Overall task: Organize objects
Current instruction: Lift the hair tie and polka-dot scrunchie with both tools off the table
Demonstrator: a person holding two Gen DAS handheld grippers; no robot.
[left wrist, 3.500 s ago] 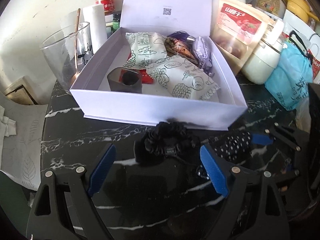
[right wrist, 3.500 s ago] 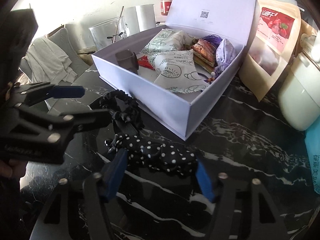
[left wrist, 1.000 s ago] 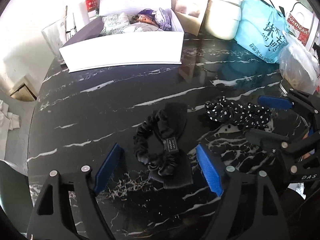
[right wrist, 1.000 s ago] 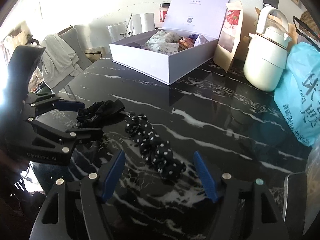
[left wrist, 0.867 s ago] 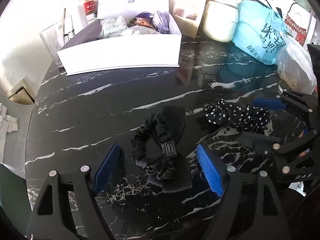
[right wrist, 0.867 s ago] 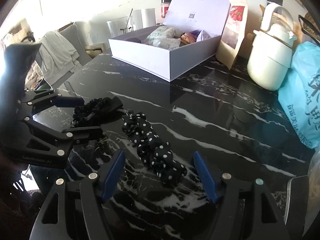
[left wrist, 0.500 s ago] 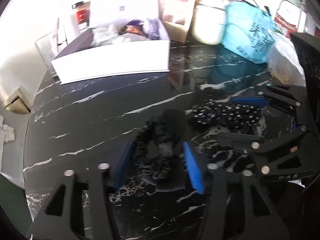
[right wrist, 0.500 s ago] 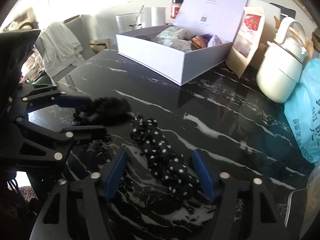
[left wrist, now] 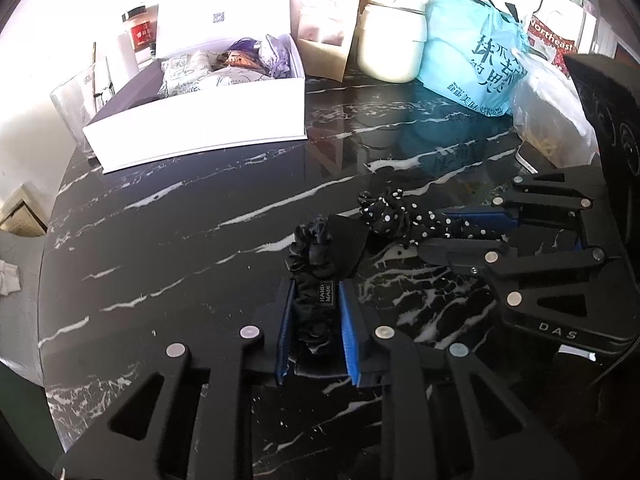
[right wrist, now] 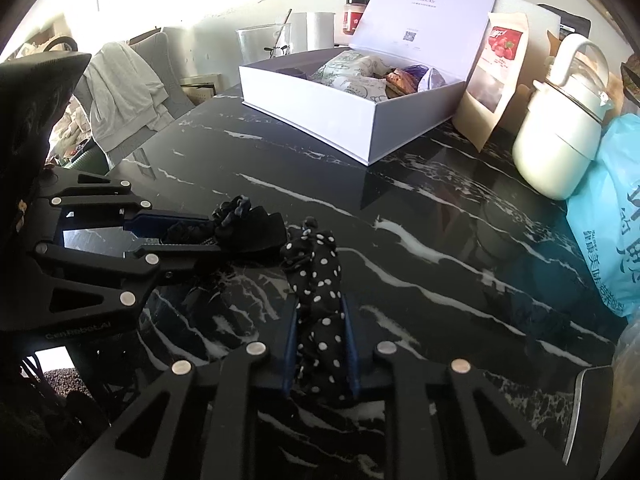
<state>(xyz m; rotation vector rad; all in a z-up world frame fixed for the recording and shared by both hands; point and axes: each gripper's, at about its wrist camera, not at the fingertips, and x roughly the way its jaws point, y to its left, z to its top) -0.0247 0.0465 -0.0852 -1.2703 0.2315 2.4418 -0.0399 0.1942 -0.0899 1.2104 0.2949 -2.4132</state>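
In your left wrist view, your left gripper (left wrist: 315, 328) has just squeezed shut on the black scrunchie (left wrist: 316, 276). The blue pads press it from both sides, near its little label. The scrunchie lies on the dark table (left wrist: 168, 248) at about 6 o'clock. Its long side runs from 6 up toward 12, with a flat bow part pointing to 1 o'clock. It looks soft, light and squishy, so it should not slip or break. The bunched middle is a good place to hold. At 3 o'clock your right gripper (left wrist: 460, 232) pinches the dotted scrunchie (left wrist: 400, 220), which stretches sideways toward 9.

In your right wrist view, your right gripper (right wrist: 320, 344) has also just closed, tight on the dotted scrunchie (right wrist: 318, 296). It sits at 6 o'clock and points up toward 12, leaning a bit left. It looks soft and floppy too, so the free end may dangle. The white box (right wrist: 360, 120) waits open at 12 o'clock, well apart.
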